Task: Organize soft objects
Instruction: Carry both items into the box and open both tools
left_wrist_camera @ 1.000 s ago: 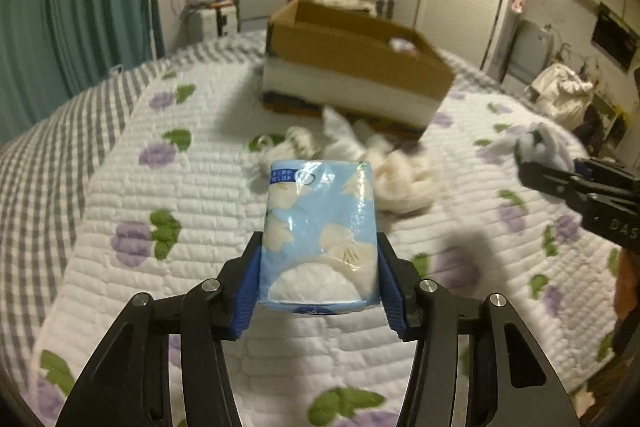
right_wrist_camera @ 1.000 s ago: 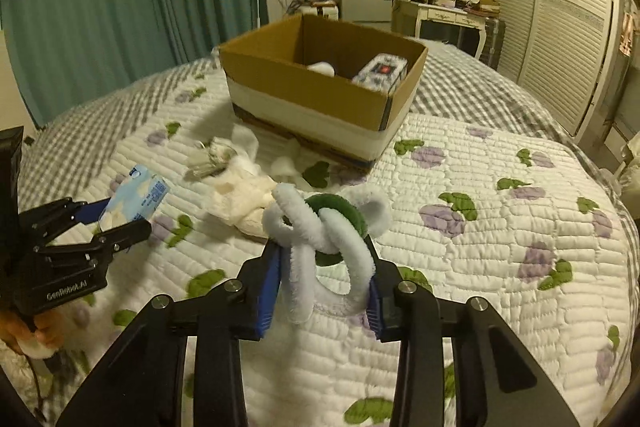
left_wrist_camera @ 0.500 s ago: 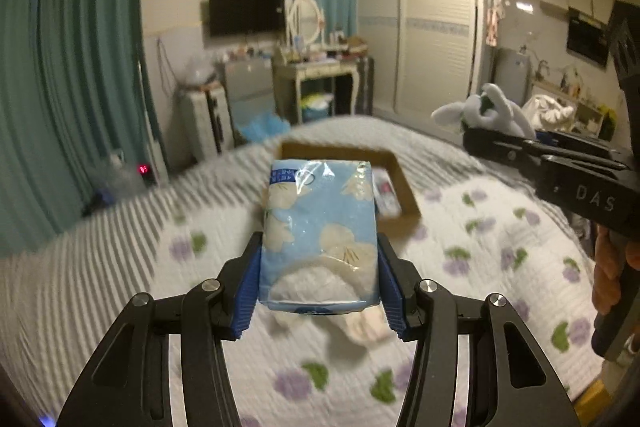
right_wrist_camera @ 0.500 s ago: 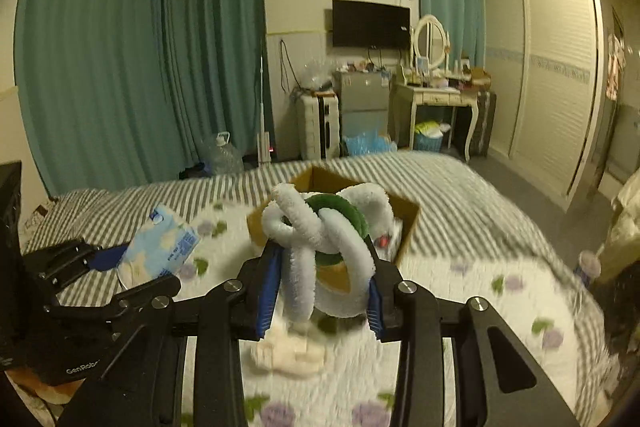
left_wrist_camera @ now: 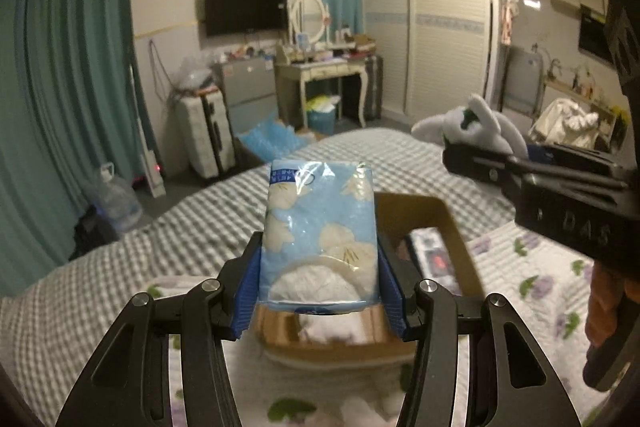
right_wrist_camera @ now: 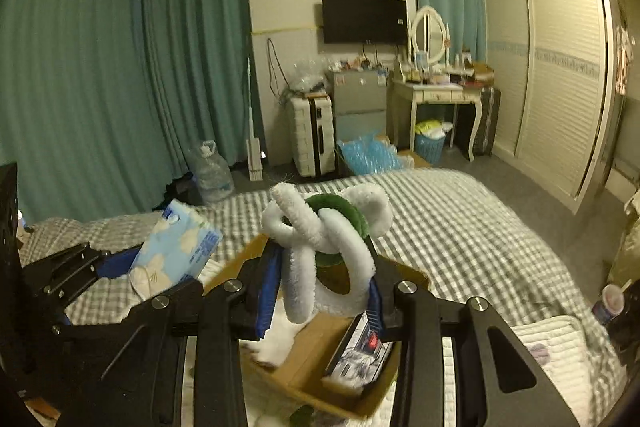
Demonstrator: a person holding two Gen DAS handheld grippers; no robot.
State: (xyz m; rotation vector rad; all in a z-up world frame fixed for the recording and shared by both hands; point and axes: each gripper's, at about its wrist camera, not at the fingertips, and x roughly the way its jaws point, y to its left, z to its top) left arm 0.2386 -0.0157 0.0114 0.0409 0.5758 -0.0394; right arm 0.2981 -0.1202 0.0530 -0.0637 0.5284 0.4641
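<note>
My left gripper (left_wrist_camera: 320,267) is shut on a light blue tissue pack (left_wrist_camera: 320,231) and holds it above the near edge of the open cardboard box (left_wrist_camera: 456,227). The pack also shows in the right wrist view (right_wrist_camera: 176,251). My right gripper (right_wrist_camera: 320,291) is shut on a white and green fuzzy ring toy (right_wrist_camera: 328,239), held above the same box (right_wrist_camera: 312,359). The toy also shows in the left wrist view (left_wrist_camera: 472,125). The box holds a dark printed packet (right_wrist_camera: 360,351) and something white.
The box sits on a bed with a floral quilt (left_wrist_camera: 532,283) and grey checked blanket (right_wrist_camera: 460,211). White soft items (left_wrist_camera: 360,407) lie on the quilt in front of the box. Beyond the bed are teal curtains, a suitcase, a dressing table and a wardrobe.
Both grippers rose from low over the quilt and moved forward to above the box, each still holding its object. The views now look across the room.
</note>
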